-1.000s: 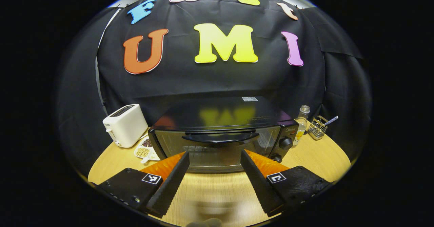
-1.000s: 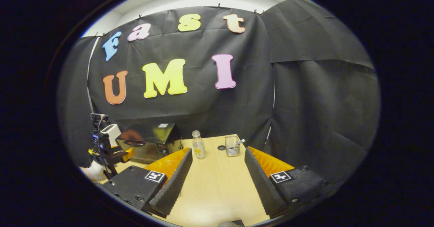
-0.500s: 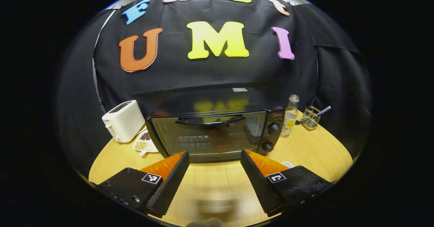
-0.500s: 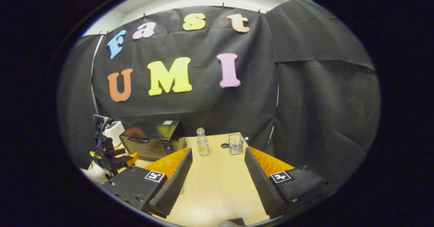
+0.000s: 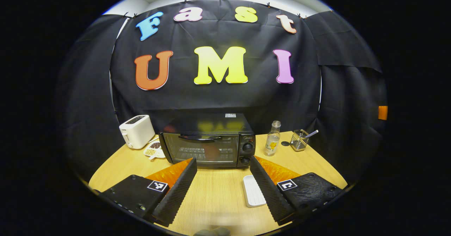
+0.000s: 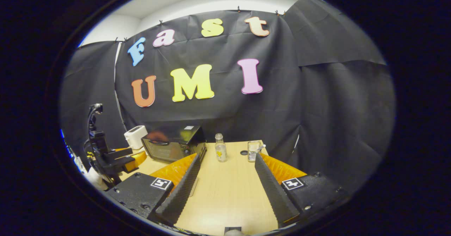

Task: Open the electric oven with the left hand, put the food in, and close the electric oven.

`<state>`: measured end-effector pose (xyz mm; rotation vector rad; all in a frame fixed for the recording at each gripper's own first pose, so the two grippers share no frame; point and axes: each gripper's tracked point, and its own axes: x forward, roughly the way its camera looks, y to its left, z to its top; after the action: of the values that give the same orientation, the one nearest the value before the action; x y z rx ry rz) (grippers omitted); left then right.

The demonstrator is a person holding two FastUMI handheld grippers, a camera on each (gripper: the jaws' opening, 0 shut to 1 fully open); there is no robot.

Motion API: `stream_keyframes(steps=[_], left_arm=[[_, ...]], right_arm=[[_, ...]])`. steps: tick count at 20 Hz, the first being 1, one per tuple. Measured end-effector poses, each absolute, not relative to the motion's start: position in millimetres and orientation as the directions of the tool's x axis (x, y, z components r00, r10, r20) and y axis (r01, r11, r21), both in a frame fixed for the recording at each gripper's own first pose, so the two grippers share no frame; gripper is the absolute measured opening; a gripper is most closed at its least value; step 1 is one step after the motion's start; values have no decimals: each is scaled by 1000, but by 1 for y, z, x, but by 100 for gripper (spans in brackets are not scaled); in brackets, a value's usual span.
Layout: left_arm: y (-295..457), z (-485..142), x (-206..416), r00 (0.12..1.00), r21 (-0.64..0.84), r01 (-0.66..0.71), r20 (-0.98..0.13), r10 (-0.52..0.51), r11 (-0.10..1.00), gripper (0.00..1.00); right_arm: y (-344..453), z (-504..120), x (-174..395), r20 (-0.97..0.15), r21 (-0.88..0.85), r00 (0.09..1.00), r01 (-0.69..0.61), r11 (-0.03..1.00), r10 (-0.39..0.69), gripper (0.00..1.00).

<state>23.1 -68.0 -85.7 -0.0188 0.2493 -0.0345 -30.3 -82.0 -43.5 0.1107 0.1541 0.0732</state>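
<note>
Left gripper (image 5: 221,165) hovers over the wooden table (image 5: 218,193) w/ fingers spread wide, nothing between them, pointing at the electric oven (image 5: 208,141). Oven sits at the back-centre of the table against the booth wall, door closed, handle (image 5: 200,137) across the top of the glass front, two knobs (image 5: 248,146) stacked on its right side. Gripper is well short of the oven, not touching it.

On the table just inside the left gripper's right finger lies a small white tray (image 5: 253,191), flat; whether it holds food can't be told. Left of the oven: white toaster (image 5: 136,131) and a small dish of beans (image 5: 153,150) beside it. Right of the oven: a clear bottle (image 5: 272,143) standing upright, then a wire holder (image 5: 299,141) w/ a utensil in it, and a small dark round cap (image 5: 285,143) between those two.

Right gripper (image 6: 225,174) also has fingers wide apart, empty, above the table's right part, aimed toward the bottle and wire holder. In the right gripper view the left gripper shows at far left, a white-gloved hand (image 6: 94,178) under it, near the oven's front-left.
</note>
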Motion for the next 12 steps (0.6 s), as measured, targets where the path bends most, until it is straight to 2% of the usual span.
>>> stream_keyframes(steps=[5,12], left_arm=[[-59,-10,-49,991,9,-24,-135,25,1000,96],[2,41,-120,995,7,-87,-54,88,996,96]], right_arm=[[-89,-38,-38,-97,137,986,-124,983,138,99],[-86,4,-61,1,84,996,-88,993,88,100]])
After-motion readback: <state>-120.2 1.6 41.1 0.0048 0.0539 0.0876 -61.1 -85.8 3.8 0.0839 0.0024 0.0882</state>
